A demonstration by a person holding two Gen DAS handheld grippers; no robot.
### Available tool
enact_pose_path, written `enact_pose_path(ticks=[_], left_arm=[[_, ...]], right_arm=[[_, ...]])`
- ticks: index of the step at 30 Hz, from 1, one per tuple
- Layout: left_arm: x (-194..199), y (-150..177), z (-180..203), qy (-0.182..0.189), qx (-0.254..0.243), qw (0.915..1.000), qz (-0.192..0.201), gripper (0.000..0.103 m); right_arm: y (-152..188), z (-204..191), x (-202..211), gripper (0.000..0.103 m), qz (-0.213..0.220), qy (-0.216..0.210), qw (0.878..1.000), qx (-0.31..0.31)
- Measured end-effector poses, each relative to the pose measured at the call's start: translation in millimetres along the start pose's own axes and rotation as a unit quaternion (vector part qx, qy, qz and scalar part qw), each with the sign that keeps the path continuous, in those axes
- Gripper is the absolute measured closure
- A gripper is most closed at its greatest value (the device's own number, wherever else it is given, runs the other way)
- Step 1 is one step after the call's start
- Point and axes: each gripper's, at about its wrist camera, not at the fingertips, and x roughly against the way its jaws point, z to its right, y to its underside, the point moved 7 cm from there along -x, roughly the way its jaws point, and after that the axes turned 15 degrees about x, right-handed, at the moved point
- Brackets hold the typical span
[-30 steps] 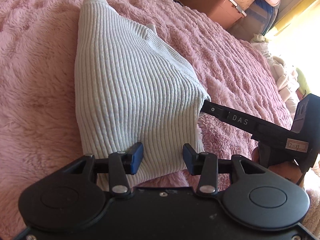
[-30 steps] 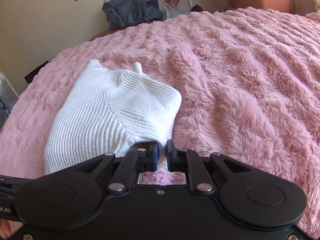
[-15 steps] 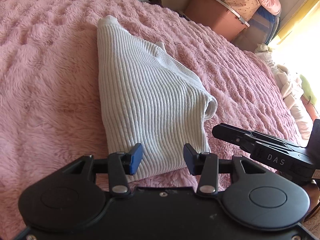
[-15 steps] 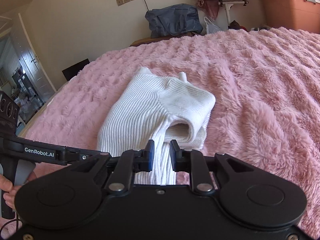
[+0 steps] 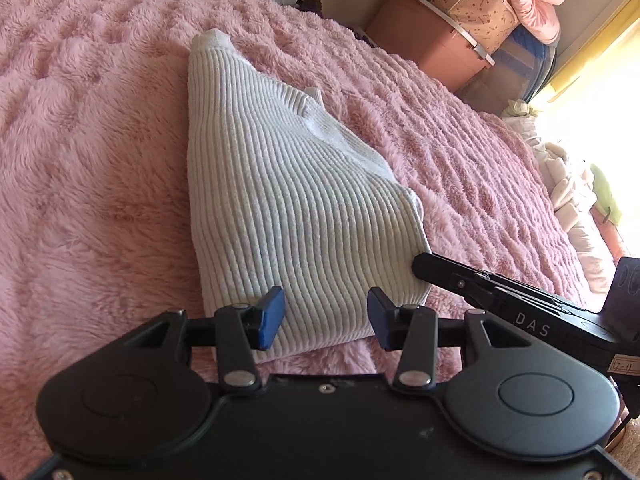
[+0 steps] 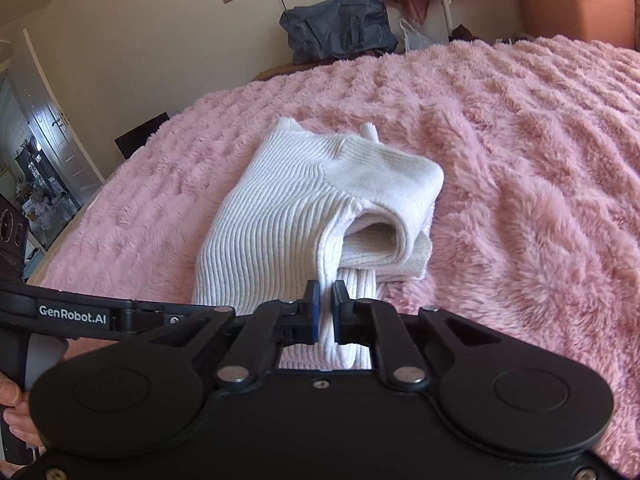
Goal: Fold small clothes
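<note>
A white ribbed knit garment (image 5: 296,216) lies folded on the pink fluffy blanket (image 5: 88,152). My left gripper (image 5: 325,324) is open, its blue pads spread over the garment's near edge without gripping it. My right gripper (image 6: 325,312) is shut on the garment's (image 6: 288,216) near layer, pinching a ribbed fold between its blue pads and lifting it so the layers gape open. In the left wrist view the right gripper's black fingers (image 5: 452,276) reach the garment's right corner.
The blanket (image 6: 520,160) covers the whole bed. A brown storage box (image 5: 424,44) and bundled bedding stand beyond the far edge. A dark bag (image 6: 336,28) sits by the wall. A pile of pale clothes (image 5: 568,188) lies at the right.
The right gripper has closed again on the garment's near edge and lifted the fold after backing away. Both grippers have drawn back slightly. The left gripper stays open.
</note>
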Motion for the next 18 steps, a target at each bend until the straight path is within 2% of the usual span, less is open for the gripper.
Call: enact_pose_path(ticks=[2,5,9,14,18], left_arm=[[-5.3,1.3,0.8,-0.005,-0.008,0.9999,-0.003,0.055],[-19.7,6.7,-9.7,-0.022,-0.003,0.9996,-0.016,0.055],[-24.5,12.4,-18.7,-0.016,0.0,0.9998,-0.015,0.053],[2.9,5.8,-17.0,0.003,0.019,0.9998,0.008,0.053],[18.7,7.1,-15.9,0.013,0.012,0.9996,0.023,0.053]], right_arm=[[-1.6,5.0,3.4,0.096,-0.002,0.001,1.0,-0.001],[13.6,11.6,-13.2,0.096,-0.035,0.011,0.999,-0.007],[36.1,15.6,-36.2,0.097,-0.055,0.019,0.998,-0.02],[29.9,12.9,-29.1,0.096,-0.039,0.013,0.999,-0.021],[12.2,1.6,-2.6,0.09,0.014,0.01,1.0,-0.009]])
